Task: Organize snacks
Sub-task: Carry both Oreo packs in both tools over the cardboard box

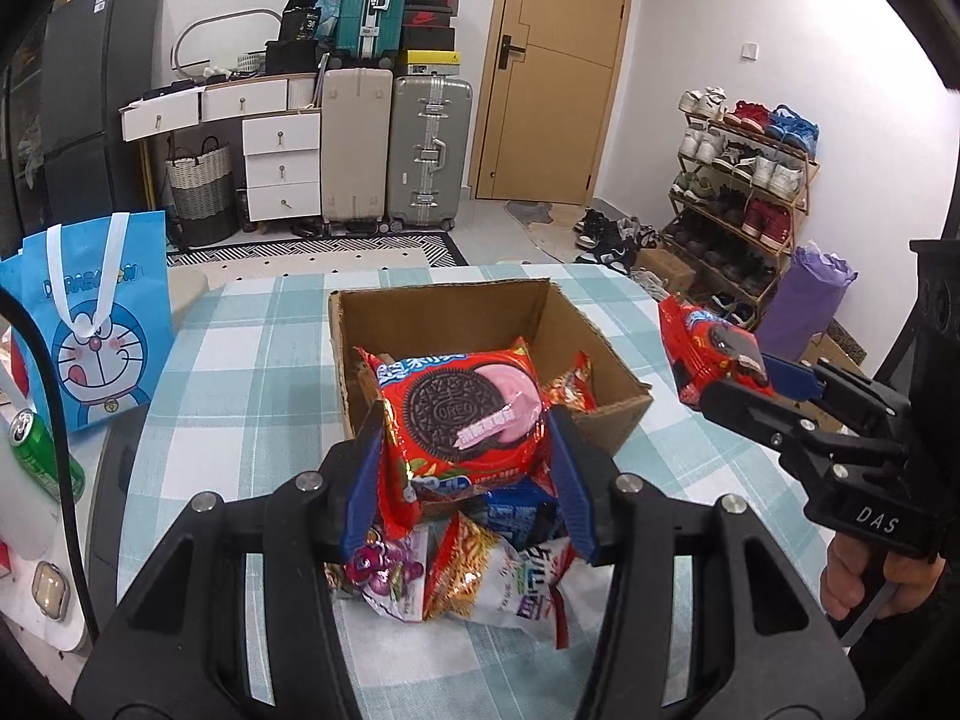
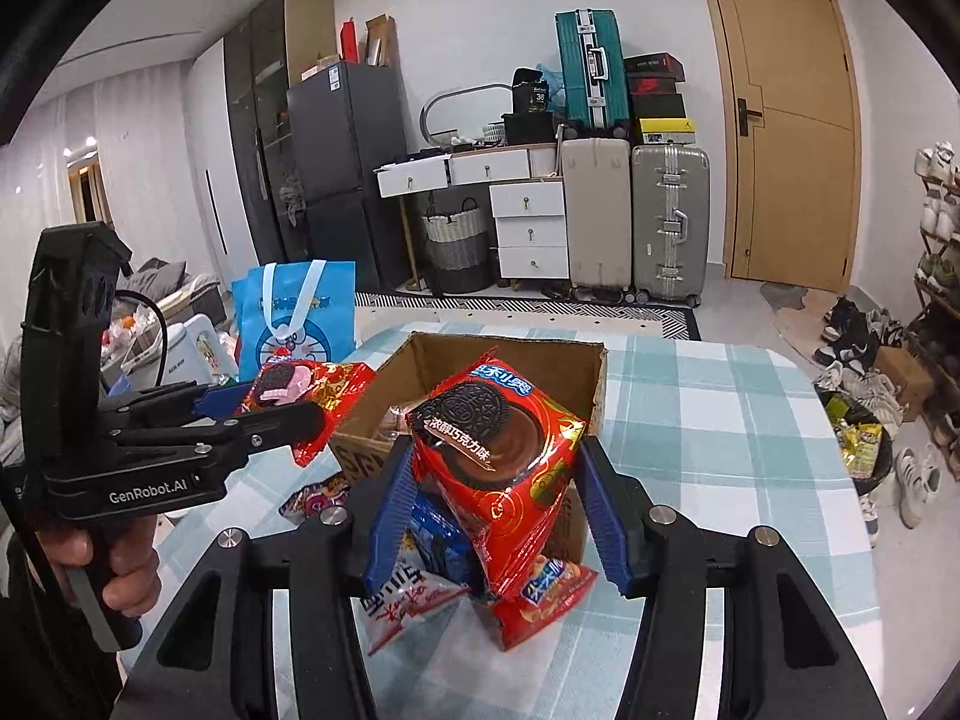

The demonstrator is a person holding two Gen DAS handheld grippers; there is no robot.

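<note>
Two gripper-mounted views of a snack-sorting task at a checked tablecloth (image 1: 240, 360). The left gripper (image 1: 465, 474) was clenched on a red cookie packet with pink filling pictured (image 1: 465, 420), its blue pads pressing the packet's two side edges; the packet hung above the near wall of an open cardboard box (image 1: 444, 312). The right gripper (image 2: 495, 492) was likewise clenched on a second red cookie packet with chocolate filling pictured (image 2: 498, 450), held in the air just in front of the same box. Each gripper was visible in the other's view, with a hand (image 2: 120, 564) on its grip. A loose pile of snack bags (image 1: 468, 576) lay on the cloth below and in front of the grippers, outside the box; some packets were already inside it.

Risks, as judged from this position. Both packets were pinched only at their soft, slippery edges, so either could slide or twist out of the pads and drop onto the pile rather than into the box. The two grippers stood near each other and faced one opening; converging on it together could make them collide or knock one packet loose. A packet carried low could catch the box's near wall and push the light box across the cloth. A squeeze any harder could crush the cookies. A green can (image 1: 36, 450) at the table's left edge stood well apart and seemed unthreatened.
</note>
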